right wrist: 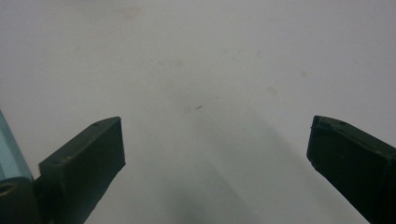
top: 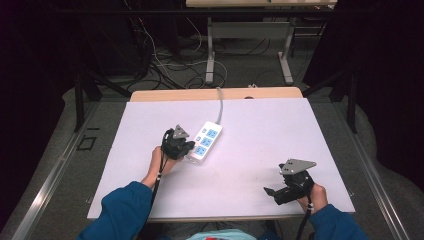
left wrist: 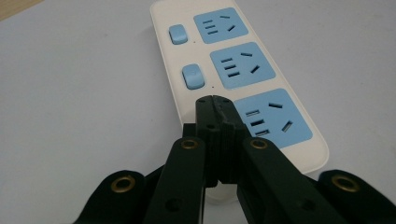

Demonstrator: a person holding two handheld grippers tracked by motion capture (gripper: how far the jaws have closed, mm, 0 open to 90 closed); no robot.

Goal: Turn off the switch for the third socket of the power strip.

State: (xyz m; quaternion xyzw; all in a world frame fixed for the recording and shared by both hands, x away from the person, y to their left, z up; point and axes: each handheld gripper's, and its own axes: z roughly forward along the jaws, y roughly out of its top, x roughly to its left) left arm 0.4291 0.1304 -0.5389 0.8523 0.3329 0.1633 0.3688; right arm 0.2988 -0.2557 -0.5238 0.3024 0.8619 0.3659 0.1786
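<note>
A white power strip (top: 206, 141) with three blue sockets and blue switches lies on the white table (top: 260, 130), its grey cable running to the far edge. My left gripper (top: 186, 150) is at the strip's near end. In the left gripper view the strip (left wrist: 233, 70) lies ahead, and my left gripper (left wrist: 213, 100) is shut, its tips over the strip's nearest switch spot beside the third socket; I cannot tell if they touch it. My right gripper (top: 272, 192) rests open near the table's front right, and in its own view my right gripper (right wrist: 217, 135) holds nothing.
The table's wooden far edge (top: 215, 94) shows behind the white top. Beyond it, cables (top: 170, 65) lie on the floor by another table's legs (top: 210, 55). Dark curtains close both sides. Both of the person's blue sleeves (top: 125, 210) enter from the bottom.
</note>
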